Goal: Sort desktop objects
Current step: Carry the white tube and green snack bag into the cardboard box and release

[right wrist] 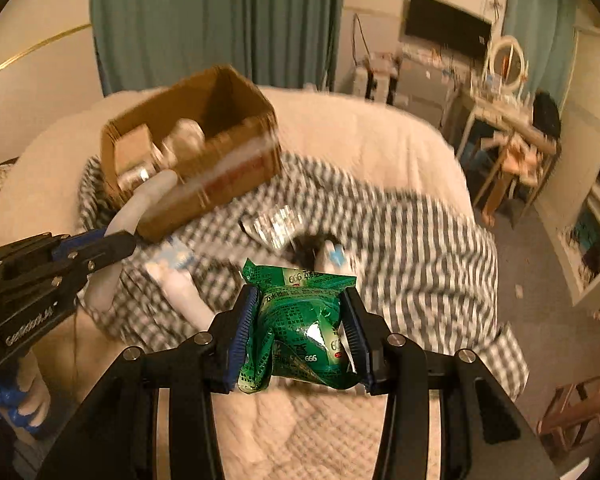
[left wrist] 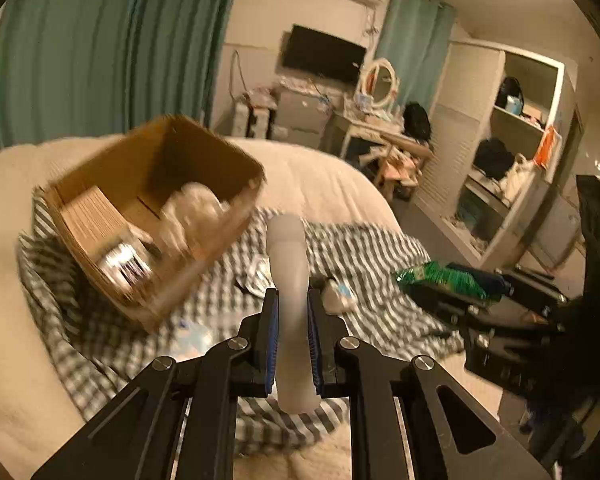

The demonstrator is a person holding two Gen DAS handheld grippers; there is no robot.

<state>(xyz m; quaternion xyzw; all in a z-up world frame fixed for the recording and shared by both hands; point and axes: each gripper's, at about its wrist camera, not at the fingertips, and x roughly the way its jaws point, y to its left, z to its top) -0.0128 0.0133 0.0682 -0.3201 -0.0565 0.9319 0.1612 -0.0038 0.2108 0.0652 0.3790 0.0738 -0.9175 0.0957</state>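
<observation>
Two tongs are up over the bed (right wrist: pixel 340 128), one thing in each. The left tongs (left wrist: pixel 293 300) pinch narrowly on one frosted white tube (left wrist: pixel 287 248), its long axis running straight away along the fingers, far end toward the single cardboard box (left wrist: pixel 156 208). The right tongs (right wrist: pixel 300 300) clamp one crumpled green packet (right wrist: pixel 300 320). The box's contents are blurred, as are the few small items on the checked cloth (right wrist: pixel 400 232).

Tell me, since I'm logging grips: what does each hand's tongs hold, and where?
Left tongs: translucent white tube, gripped near its lower end. Right tongs: green packet, squeezed across its middle.
</observation>
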